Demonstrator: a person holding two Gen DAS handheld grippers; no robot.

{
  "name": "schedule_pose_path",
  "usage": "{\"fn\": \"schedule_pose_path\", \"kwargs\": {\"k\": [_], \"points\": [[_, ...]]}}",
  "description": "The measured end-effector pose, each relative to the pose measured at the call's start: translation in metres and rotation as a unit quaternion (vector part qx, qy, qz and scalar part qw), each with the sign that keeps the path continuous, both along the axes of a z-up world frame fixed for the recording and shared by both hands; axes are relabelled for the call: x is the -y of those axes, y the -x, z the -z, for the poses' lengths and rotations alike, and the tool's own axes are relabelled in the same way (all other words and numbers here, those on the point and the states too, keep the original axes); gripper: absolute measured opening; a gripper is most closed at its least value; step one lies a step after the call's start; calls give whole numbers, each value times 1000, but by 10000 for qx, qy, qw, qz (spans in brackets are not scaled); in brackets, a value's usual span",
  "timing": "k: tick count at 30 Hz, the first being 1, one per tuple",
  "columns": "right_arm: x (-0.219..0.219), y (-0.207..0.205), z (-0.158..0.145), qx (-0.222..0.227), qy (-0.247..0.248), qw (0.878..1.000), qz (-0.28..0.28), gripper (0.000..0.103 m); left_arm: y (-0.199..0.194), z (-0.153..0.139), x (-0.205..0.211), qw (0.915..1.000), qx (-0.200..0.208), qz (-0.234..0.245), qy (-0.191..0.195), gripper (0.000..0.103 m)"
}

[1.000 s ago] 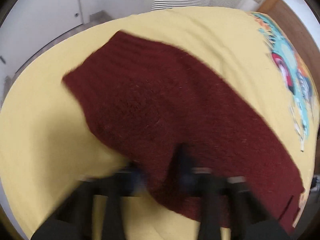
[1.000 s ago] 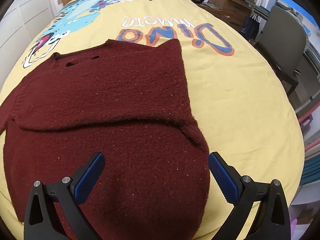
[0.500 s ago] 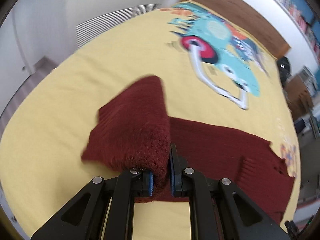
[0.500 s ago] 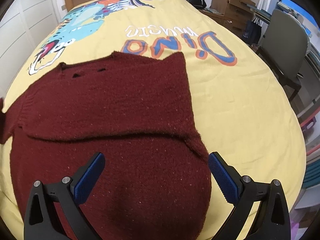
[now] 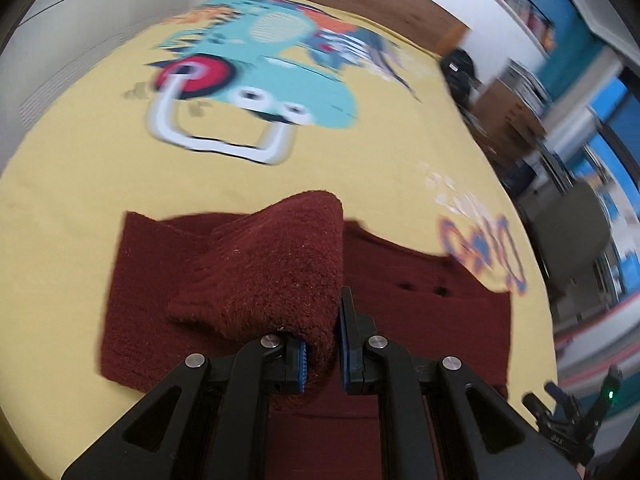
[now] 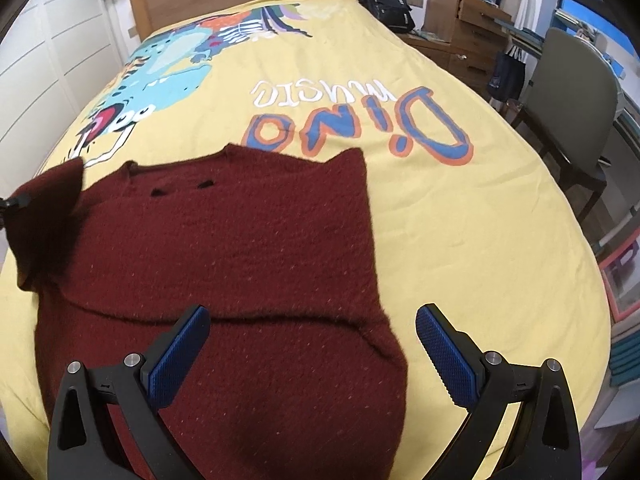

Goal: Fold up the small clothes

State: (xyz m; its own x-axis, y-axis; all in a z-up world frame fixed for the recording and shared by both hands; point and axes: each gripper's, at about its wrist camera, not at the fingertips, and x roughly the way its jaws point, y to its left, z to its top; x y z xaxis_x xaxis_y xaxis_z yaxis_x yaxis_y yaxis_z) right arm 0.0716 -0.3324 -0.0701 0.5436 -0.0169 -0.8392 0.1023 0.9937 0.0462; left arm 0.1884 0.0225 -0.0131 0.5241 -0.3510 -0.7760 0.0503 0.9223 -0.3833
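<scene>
sweater: we see a dark red knit sweater (image 6: 240, 264) lying flat on the yellow bedspread (image 6: 460, 216), near the foot of the bed, neckline toward the headboard; one sleeve is already folded across the chest.
left gripper: we see the left gripper (image 5: 322, 356) pinching the other sleeve (image 5: 280, 272), pads pressed together on the knit.
sleeve: lifted off the bed in a hump over the sweater's body; in the right wrist view it shows as a raised dark flap (image 6: 48, 216) at the far left.
change, left: a second ago we saw the sleeve stretched out flat across the bed; now it is raised and carried in over the body, and the dinosaur print (image 5: 256, 76) fills the view behind, blurred.
right gripper: we see the right gripper (image 6: 312, 344) spread wide, holding nothing, hanging above the sweater's lower part.
change, right: the sweater looks slightly farther below than before.
room: chair (image 6: 568, 92) and wooden drawers (image 6: 468, 28) beside the bed.
</scene>
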Motion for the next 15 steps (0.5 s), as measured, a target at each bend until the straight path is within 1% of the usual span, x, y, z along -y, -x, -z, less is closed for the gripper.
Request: {"fn": "schedule_pose_path", "kwargs": {"k": [4,6,10,13,15], "points": [[10,0,0,0,-78,9999,77,102,-2,13,60,9990,-38,447,-23,9],[13,1,1,-23,-94,9999,99,102,-1,19,90,9974,-19,709,-136,9],[19,5,8,-114,-125,9998,139,102,7,35,122,9946,-92,1004,-237,9],[24,7,15,-196,-159,9995,201,102,12,50,138,9930,-159,1107,-389,9],[26,7,20,-257,-185,9992,224,102,13,62,145,9911,-222,1180,-573,9]]}}
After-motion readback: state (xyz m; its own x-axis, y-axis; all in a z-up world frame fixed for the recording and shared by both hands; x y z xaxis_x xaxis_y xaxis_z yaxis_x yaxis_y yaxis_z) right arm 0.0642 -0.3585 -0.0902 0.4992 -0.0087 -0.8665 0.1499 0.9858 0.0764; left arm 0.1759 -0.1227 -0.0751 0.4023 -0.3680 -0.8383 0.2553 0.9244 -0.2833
